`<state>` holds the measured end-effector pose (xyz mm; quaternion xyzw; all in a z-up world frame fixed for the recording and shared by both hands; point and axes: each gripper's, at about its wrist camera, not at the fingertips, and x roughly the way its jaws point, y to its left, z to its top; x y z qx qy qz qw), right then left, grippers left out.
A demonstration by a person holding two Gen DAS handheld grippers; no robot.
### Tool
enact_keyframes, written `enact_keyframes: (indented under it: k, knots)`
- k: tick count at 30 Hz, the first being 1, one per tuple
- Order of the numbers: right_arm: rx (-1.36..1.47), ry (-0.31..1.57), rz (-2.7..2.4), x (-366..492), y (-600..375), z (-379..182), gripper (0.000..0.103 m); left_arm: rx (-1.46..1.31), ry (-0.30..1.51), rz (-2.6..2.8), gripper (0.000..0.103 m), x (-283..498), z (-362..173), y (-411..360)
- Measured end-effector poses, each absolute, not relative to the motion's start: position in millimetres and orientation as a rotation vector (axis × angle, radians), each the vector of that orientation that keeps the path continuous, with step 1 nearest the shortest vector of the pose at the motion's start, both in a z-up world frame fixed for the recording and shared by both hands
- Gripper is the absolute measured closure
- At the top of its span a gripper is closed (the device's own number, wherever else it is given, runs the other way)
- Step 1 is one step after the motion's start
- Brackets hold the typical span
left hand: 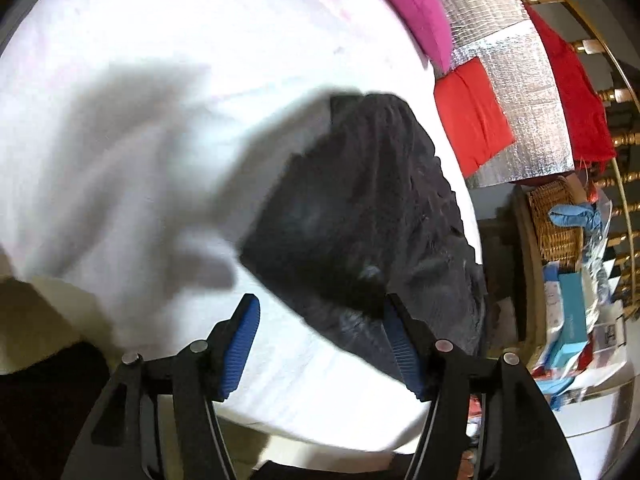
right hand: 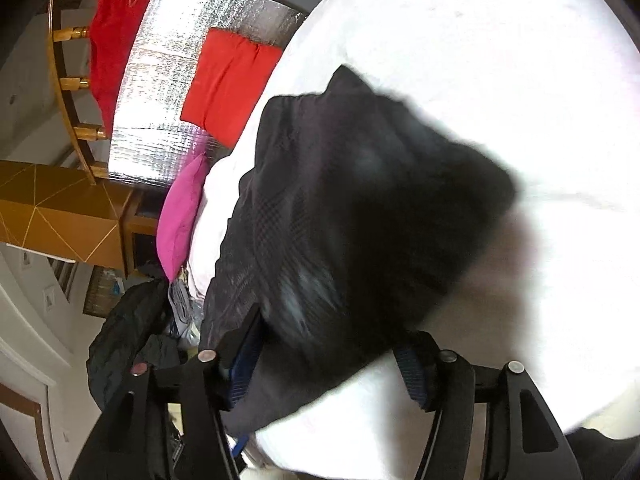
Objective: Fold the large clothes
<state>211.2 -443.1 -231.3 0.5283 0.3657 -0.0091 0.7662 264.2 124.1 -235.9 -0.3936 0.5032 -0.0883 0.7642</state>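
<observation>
Across the middle of both wrist views lies a dark garment (left hand: 360,216), spread on a white bed sheet (left hand: 160,40) and blurred by motion. Seen from the left wrist, the left gripper (left hand: 320,340) sits at the bottom of the frame with its jaws released; bare sheet shows between the blue pads (left hand: 242,344), and the right-hand pad meets the garment's lower edge without pinching it. Seen from the right wrist, the right gripper (right hand: 332,368) sits at bottom centre, its jaws also apart, with a fold of the garment lying loosely between them and partly covering the pads. At the upper right of the left view a magenta cushion (left hand: 408,4) rests at the sheet's edge, and a red folded cloth (left hand: 472,116) lies on a silver foil mat (left hand: 520,80) beside the bed. A wicker basket (left hand: 556,216) stands at the right edge.
</observation>
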Motion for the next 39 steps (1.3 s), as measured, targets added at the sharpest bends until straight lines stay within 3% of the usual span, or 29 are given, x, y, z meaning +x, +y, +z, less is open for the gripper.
enact_keyframes:
  k: [8, 16, 17, 19, 24, 26, 28, 30, 31, 33, 39]
  knots:
    - [1.021, 0.725, -0.099, 170.5, -489.6, -197.8, 0.036, -0.649, 0.952, -0.051, 0.036, 273.6, -196.6, 136.6]
    - [0.879, 0.778, -0.137, 238.1, -495.5, -203.6, 0.037, -0.542, 1.065, -0.019, 0.038, 336.6, -231.2, 110.3]
    - [0.845, 0.792, -0.137, 242.9, -492.3, -207.1, 0.039, -0.51, 1.071, -0.005, 0.044, 340.5, -234.8, 108.5]
    - [0.712, 0.856, -0.186, 259.1, -481.5, -212.3, 0.062, -0.443, 1.082, 0.021, 0.045, 350.1, -238.8, 99.7]
    - [0.666, 0.898, -0.216, 271.7, -480.2, -214.1, 0.062, -0.386, 1.109, 0.048, 0.044, 362.0, -235.0, 96.3]
    - [0.669, 0.899, -0.225, 272.3, -480.4, -207.9, 0.059, -0.403, 1.111, 0.047, 0.045, 366.6, -223.0, 100.2]
    - [0.67, 0.862, -0.243, 274.9, -483.5, -194.3, 0.049, -0.408, 1.069, 0.049, 0.043, 376.2, -204.9, 102.2]
    - [0.66, 0.797, -0.232, 281.7, -485.0, -178.0, 0.038, -0.383, 1.023, 0.056, 0.028, 391.2, -186.7, 102.4]
    - [0.646, 0.765, -0.221, 288.6, -485.6, -169.8, 0.029, -0.372, 1.006, 0.056, 0.026, 400.1, -180.4, 101.1]
    - [0.625, 0.723, -0.201, 308.6, -486.5, -158.9, 0.021, -0.362, 0.983, 0.046, 0.024, 424.6, -171.8, 97.3]
    - [0.601, 0.817, -0.183, 401.9, -490.3, -170.3, 0.021, -0.467, 1.115, -0.045, 0.024, 506.7, -200.2, 82.6]
